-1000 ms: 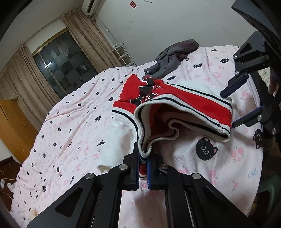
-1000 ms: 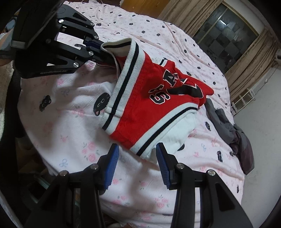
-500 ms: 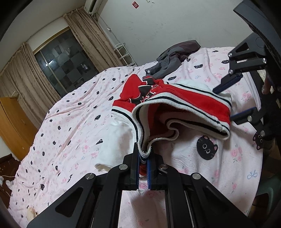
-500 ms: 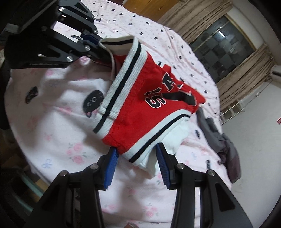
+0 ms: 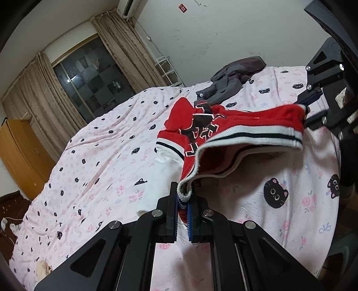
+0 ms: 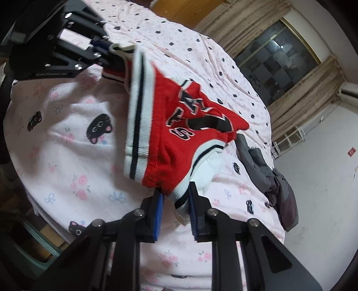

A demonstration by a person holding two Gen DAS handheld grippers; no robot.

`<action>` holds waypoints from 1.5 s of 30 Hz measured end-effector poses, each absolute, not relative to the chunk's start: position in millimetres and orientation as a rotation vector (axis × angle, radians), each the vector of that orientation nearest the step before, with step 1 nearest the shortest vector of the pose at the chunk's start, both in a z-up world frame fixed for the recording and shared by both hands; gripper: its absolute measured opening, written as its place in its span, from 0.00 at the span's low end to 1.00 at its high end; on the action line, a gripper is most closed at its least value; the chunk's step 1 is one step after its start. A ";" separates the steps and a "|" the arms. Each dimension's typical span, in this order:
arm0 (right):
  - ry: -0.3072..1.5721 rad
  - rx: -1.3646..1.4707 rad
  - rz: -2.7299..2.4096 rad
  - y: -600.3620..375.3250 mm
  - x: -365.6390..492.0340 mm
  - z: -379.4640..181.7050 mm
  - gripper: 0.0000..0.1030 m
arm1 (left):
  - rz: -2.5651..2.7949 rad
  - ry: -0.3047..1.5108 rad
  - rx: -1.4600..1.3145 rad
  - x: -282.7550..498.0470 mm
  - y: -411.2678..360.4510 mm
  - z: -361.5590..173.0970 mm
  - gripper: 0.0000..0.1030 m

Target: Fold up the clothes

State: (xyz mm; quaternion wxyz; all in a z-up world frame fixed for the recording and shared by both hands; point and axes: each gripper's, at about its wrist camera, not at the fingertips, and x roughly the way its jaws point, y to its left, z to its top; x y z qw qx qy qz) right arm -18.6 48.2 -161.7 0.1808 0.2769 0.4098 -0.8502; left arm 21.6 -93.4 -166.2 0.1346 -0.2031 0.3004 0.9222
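Pink bedsheet [image 5: 107, 156] beneath; left gripper [image 5: 183, 201] clamps red sweater [image 6: 179, 138] hem, right gripper [image 6: 175, 201] closing (corner between).

Pink cat-print bed [image 5: 107, 161] under red garment [image 5: 223, 125], grey clothes [image 5: 232, 76]

We see a white plaster wall [image 5: 223, 33], beige curtains [image 5: 125, 51] flanking a dark night window [image 5: 94, 78], a wooden wardrobe [image 5: 20, 152], a white wire rack [image 5: 167, 71], and a wall air conditioner [image 5: 127, 7].
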 end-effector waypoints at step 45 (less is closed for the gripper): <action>0.441 -0.064 -2.593 68.8 40.1 223.3 0.16 | 3.106 0.871 0.182 85.1 -133.8 149.9 0.07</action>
